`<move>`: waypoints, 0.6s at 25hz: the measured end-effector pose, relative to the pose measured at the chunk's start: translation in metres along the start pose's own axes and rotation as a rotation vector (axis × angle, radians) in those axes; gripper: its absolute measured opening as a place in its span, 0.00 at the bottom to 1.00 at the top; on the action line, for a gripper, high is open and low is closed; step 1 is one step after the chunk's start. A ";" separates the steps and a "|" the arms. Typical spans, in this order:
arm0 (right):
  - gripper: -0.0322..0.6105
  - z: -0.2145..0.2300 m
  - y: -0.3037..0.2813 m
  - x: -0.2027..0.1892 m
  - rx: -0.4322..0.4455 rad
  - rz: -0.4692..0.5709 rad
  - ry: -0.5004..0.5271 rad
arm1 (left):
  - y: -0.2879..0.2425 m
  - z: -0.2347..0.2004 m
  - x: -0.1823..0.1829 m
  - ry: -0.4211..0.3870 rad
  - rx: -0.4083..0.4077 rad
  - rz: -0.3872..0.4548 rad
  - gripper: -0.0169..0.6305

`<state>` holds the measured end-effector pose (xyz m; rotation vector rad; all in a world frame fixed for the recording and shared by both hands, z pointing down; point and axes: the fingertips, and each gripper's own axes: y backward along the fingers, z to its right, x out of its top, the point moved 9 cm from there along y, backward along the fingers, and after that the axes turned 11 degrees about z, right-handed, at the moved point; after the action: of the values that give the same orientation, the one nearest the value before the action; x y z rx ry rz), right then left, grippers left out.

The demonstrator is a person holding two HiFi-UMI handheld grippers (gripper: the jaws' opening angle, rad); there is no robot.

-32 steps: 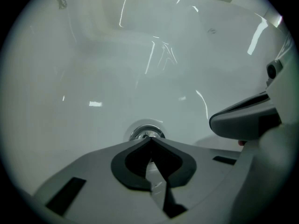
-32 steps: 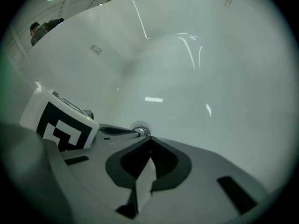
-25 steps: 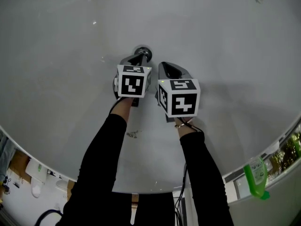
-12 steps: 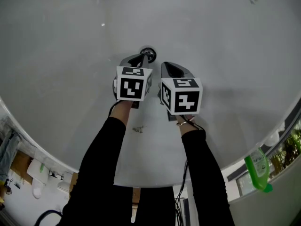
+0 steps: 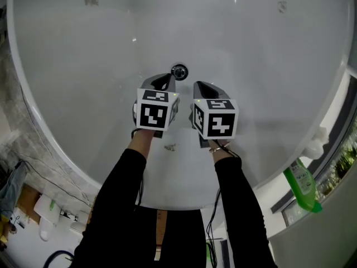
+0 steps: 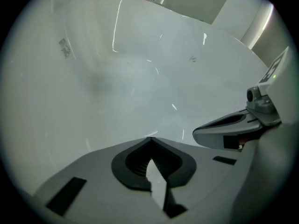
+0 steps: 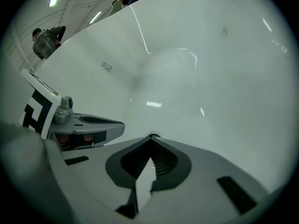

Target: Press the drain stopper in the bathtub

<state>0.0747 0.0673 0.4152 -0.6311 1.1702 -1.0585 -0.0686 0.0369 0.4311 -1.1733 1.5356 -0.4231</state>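
Observation:
The chrome drain stopper [image 5: 179, 71] sits in the floor of the white bathtub [image 5: 83, 66], fully uncovered. My left gripper [image 5: 165, 79] is just below and left of it, apart from it, jaws shut with nothing between them. My right gripper [image 5: 199, 86] hangs beside it, below and right of the stopper, also shut and empty. In the left gripper view the shut left gripper [image 6: 150, 139] points over bare tub wall, with the right gripper [image 6: 229, 129] at the side. In the right gripper view the right gripper [image 7: 152, 137] is shut, and the left gripper [image 7: 88, 125] lies to its left.
A green bottle [image 5: 302, 186] and a white object [image 5: 316, 144] stand on the tub rim at the right. Stone-like floor and loose items [image 5: 42, 208] lie outside the tub at lower left. A person [image 7: 46, 40] stands far off beyond the tub.
Both grippers have drawn back toward me; the left tip, which was over the stopper, is off it and the stopper shows whole. The head view has pulled back, showing the tub rim.

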 end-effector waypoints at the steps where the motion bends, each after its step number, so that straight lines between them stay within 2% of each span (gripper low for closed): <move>1: 0.05 -0.002 0.004 0.001 -0.004 -0.002 0.000 | 0.005 0.002 0.003 -0.002 -0.004 0.004 0.03; 15: 0.05 -0.019 0.044 0.006 -0.023 -0.005 0.022 | 0.060 0.008 0.022 -0.018 -0.010 0.019 0.03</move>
<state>0.0718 0.0818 0.3690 -0.6418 1.2014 -1.0596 -0.0865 0.0475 0.3703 -1.1668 1.5342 -0.3917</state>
